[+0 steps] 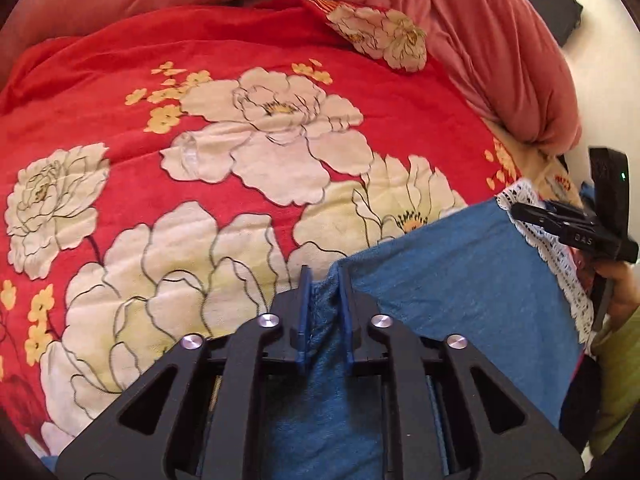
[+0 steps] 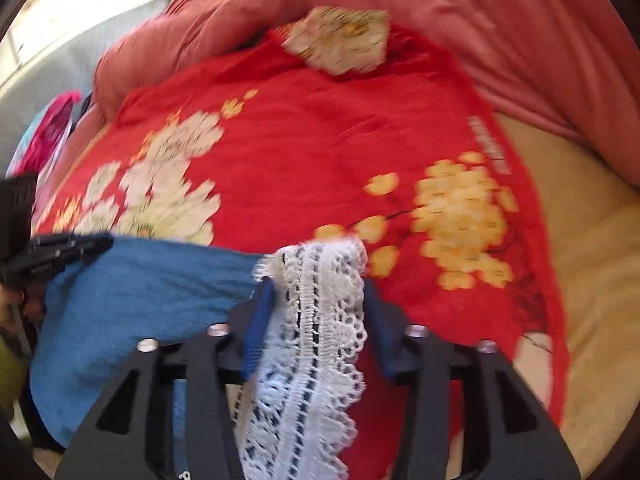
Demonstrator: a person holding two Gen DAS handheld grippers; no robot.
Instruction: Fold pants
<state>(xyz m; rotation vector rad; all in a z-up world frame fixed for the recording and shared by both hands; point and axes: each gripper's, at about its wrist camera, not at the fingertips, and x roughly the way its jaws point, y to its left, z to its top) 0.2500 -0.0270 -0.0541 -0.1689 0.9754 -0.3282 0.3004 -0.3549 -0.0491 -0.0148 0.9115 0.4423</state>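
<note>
Spread over the bed is a red blanket printed with big cream flowers, and on its near side lie the blue pants, their white lace trim at one end. Both tools point steeply down at the cloth. The left tool has its blue pads nearly together, pinching a raised ridge of the denim at the edge of the pants. The right tool stands partly open with the lace trim lying between its pads; whether they press on it I cannot tell, since that view is blurred. A hand with a green sleeve carries the right tool. Beyond the blanket a pink quilt is bunched up along the far side.
</note>
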